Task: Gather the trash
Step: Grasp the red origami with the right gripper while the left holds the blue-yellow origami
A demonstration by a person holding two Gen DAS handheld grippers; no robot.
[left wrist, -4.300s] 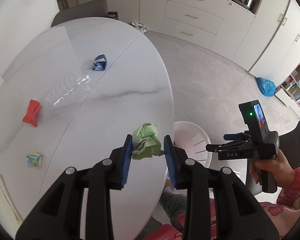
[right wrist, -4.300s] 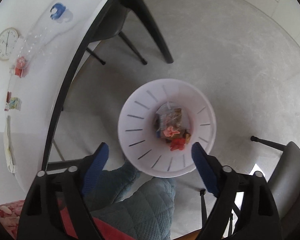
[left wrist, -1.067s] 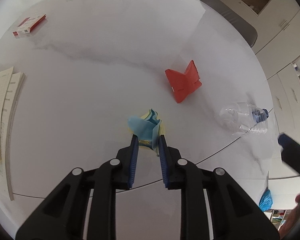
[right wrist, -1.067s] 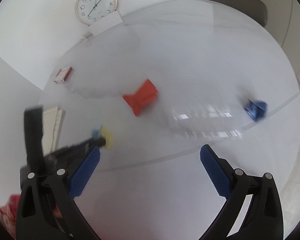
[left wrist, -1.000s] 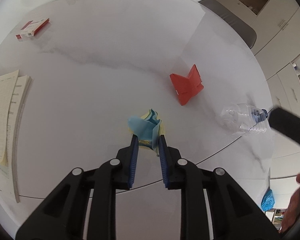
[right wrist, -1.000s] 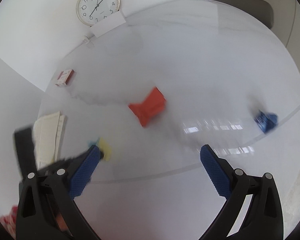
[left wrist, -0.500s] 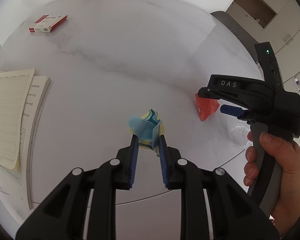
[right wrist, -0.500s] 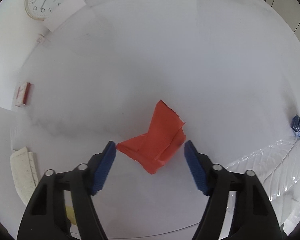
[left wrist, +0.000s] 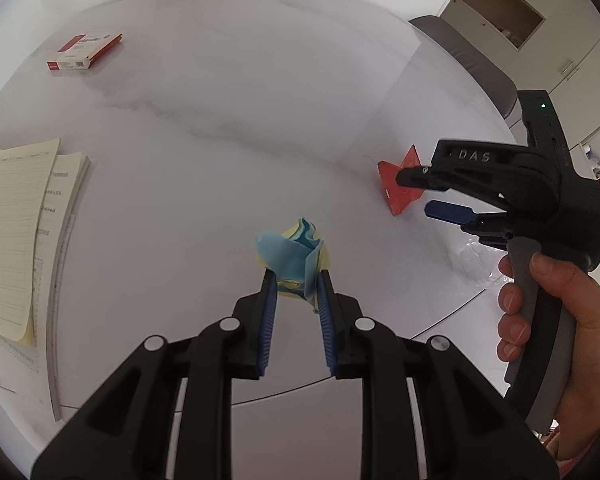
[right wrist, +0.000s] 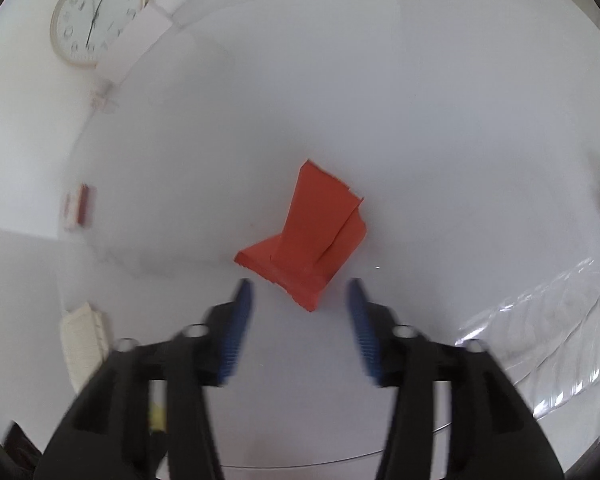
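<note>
Large white oval marble-look table (left wrist: 228,128), bearing everything. Stack of pale yellow lined paper sheets (left wrist: 16,236) at left edge. Crushed clear plastic bottle (right wrist: 548,344) lying just beside right tool (right wrist: 300,292). Right tool's jaws opening, folded red paper scrap (right wrist: 312,240) on table between tips, untouched. Left tool (left wrist: 296,284) pinching crumpled blue and yellow paper wad (left wrist: 292,256), near the red scrap.

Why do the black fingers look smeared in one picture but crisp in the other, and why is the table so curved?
Right wrist view: motion blur smears the right gripper, while the folded red paper stays fairly sharp. Left wrist view: the left gripper and its crumpled blue and yellow paper are crisp. Both views: a fisheye lens bends the white marble table.
</note>
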